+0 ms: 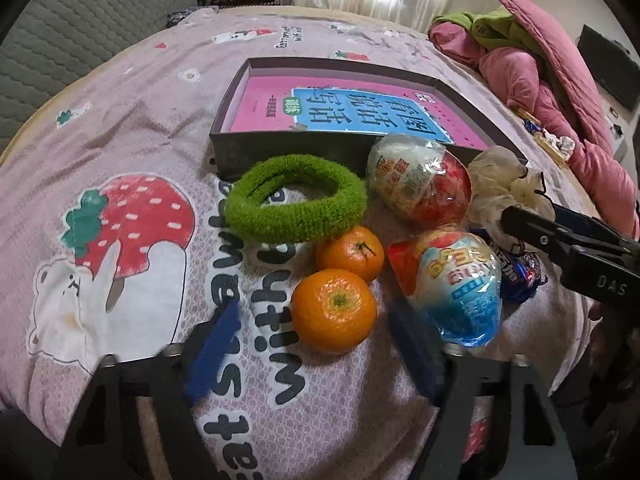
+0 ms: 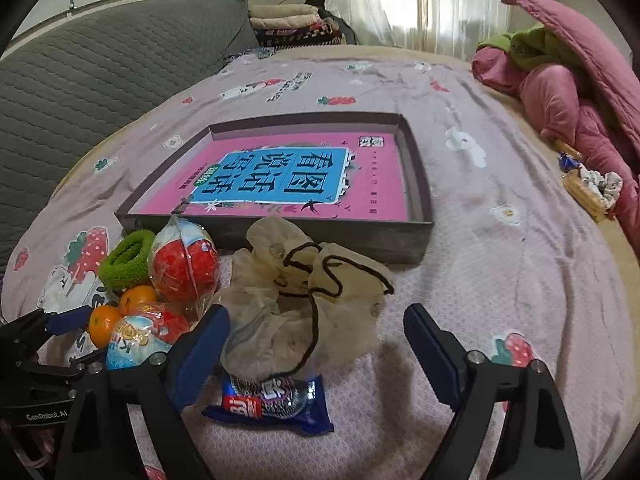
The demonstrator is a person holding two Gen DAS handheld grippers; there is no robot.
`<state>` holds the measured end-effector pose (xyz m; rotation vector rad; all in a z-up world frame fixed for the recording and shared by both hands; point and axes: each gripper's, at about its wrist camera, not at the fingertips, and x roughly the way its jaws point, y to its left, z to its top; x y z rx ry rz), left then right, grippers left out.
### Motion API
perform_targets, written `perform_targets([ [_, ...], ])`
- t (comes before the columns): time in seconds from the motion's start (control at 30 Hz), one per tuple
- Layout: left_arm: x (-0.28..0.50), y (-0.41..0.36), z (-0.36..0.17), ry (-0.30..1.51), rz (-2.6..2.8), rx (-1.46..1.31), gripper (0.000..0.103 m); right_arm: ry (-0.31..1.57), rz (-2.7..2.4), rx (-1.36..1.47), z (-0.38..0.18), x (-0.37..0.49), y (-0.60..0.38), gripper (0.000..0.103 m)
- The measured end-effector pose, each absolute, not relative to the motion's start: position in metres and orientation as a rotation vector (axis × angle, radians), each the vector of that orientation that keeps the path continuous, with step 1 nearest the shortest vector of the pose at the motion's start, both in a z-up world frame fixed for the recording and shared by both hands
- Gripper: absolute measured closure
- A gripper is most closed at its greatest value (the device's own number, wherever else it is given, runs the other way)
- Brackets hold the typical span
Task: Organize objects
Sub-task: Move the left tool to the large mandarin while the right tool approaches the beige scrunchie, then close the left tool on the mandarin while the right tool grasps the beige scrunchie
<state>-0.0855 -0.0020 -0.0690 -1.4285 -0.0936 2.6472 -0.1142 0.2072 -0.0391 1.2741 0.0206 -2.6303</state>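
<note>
Starting out: box (image 2: 224,236) holds only a book (image 2: 280,176); both my tongs, left gripper (image 1: 316,356) and right gripper (image 2: 316,344), gape empty over nearest orange (image 1: 334,310) and cloth bag (image 2: 304,292)

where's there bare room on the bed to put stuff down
Bare bedspread lies right of the box and pouch, and left of the green ring over the strawberry print. Crowded: in front of the box, where the oranges, wrapped eggs and snack packet cluster.

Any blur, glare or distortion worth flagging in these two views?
Left wrist: left gripper fingers motion-blurred, oranges sharp; heavy fisheye bending. Right wrist: curtain blown out by backlight, soft shadows under right gripper; box edges bowed.
</note>
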Motion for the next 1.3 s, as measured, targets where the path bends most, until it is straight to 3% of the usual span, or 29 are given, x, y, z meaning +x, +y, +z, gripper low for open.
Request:
perform_targets([
  [0.1, -0.088, 0.004, -0.071, -0.051, 2.645, -1.44, 0.044, 0.026, -2.613, 1.288, -0.042, -0.12, 0.204, 0.02],
  [0.23, -0.091, 0.007, -0.072, -0.053, 2.629, -1.437, 0.062, 0.035, -2.574, 1.284, -0.046, -0.123, 0.197, 0.046],
  [0.4, -0.094, 0.0, -0.074, -0.138, 2.598, -1.432, 0.063, 0.009, -2.54, 1.248, -0.049, -0.124, 0.194, 0.08],
  [0.47, -0.093, -0.001, -0.075, -0.143, 2.6, -1.423, 0.063, 0.031, -2.551, 1.228, -0.048, -0.121, 0.194, 0.086],
  [0.63, -0.091, 0.0, -0.074, -0.135, 2.609, -1.404, 0.063, 0.035, -2.552, 1.19, -0.046, -0.116, 0.197, 0.09],
  [1.3, -0.067, -0.003, -0.056, -0.156, 2.637, -1.337, 0.064, 0.008, -2.62, 1.022, -0.023, -0.086, 0.208, 0.09],
])
